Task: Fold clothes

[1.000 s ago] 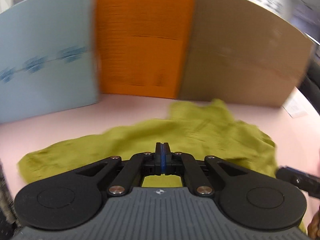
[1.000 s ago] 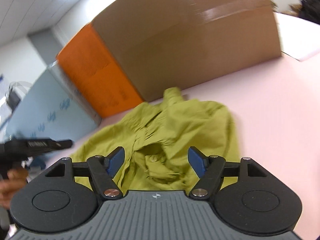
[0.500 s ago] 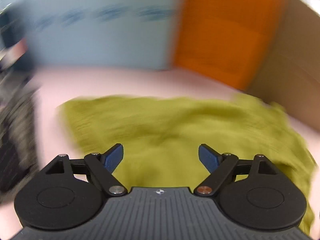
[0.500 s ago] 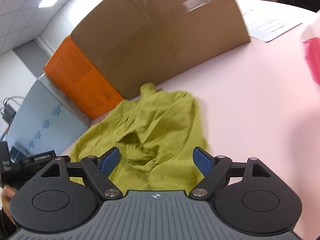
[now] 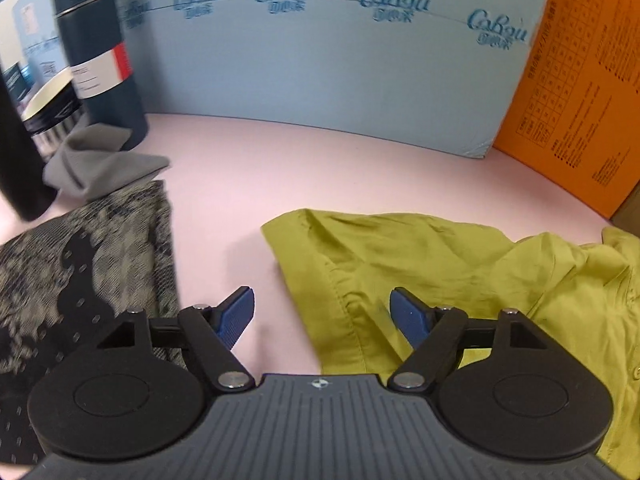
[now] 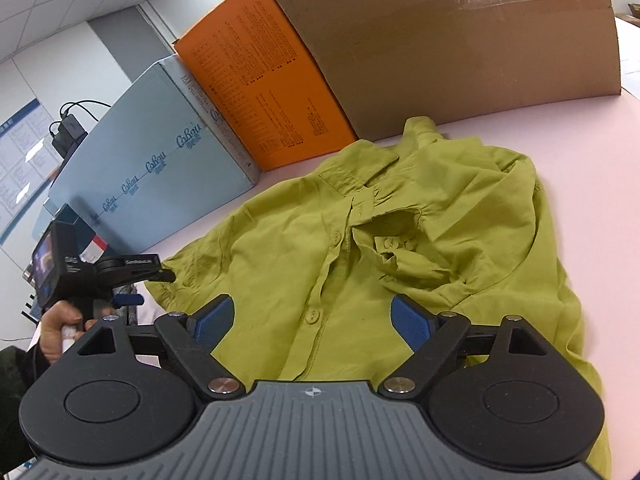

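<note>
An olive-green button shirt [image 6: 400,240] lies crumpled on the pink table [image 6: 600,152], collar toward the boxes, one sleeve bunched over its middle. My right gripper [image 6: 312,320] is open and empty, held above the shirt's lower front. My left gripper [image 5: 324,312] is open and empty over the shirt's left sleeve edge [image 5: 320,280]; its right finger is over the cloth, its left finger over bare table. The left gripper also shows in the right wrist view [image 6: 132,276], held by a hand at the shirt's left end.
A pale blue box [image 5: 320,60], an orange box [image 5: 580,80] and a brown cardboard box [image 6: 460,48] stand along the back. At the left are a patterned dark cloth [image 5: 80,280], a grey cloth [image 5: 100,164] and a dark canister [image 5: 96,52].
My left gripper has opened and swung left to the shirt's sleeve end. My right gripper has stayed open and shifted a little over the shirt's front.
</note>
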### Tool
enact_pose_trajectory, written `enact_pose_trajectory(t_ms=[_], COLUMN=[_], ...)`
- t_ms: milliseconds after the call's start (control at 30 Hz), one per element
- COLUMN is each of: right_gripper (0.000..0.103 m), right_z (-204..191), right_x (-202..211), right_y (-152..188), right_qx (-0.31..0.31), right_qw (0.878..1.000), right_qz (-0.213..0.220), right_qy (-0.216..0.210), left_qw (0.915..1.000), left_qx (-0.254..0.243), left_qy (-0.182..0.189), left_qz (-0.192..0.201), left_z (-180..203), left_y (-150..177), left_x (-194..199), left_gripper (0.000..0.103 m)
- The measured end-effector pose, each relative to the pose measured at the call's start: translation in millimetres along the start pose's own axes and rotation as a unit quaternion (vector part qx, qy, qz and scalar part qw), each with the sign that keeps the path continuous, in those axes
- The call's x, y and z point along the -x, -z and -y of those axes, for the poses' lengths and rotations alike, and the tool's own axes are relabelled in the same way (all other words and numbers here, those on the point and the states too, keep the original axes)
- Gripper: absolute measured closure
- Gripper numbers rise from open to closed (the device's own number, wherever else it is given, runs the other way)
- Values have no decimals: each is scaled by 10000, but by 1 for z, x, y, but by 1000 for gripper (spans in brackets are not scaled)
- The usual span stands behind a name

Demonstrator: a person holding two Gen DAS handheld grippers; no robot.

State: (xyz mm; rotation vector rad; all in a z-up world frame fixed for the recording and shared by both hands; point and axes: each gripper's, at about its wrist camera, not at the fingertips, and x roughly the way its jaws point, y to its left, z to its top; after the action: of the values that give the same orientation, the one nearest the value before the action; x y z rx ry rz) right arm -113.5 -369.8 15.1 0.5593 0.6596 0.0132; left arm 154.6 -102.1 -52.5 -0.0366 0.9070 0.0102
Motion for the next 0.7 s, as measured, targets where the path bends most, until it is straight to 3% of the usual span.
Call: enact_pose_trajectory(t_ms=[133,167,200,233,267,500,700], right_gripper=[17,17,17,17,17,17,17], right_z=[1,2,3,5,7,21,35], right_x=[12,14,17,20,23,38,47], right_y=[5,6,8,9,11,24,33], right_qx=[-97,-145,-200,-259,-327,-754,-1135], right_qw=[9996,9993,9989,9983,9977,9937,9899], right_qz=[80,101,123,149,184,426,554], right_qy=[254,334,417,493,559,713,650], left_qw=[9996,9993,9989,9983,9979,9958,9796], left_qx=[-242,-314,-410,-506,-551,-350,-728], left_qy=[151,197,230,263,311,732,1701], left_qz=[-35,-57,23,104,120,418,780], left_z=[2,2,3,4,7,19,89], left_y=[-2,-3,-1,0,0,-13,-10], left_x=[-14,-20,-20,-19,-18,14,68], left_gripper=[33,52,61,83,92,93,93])
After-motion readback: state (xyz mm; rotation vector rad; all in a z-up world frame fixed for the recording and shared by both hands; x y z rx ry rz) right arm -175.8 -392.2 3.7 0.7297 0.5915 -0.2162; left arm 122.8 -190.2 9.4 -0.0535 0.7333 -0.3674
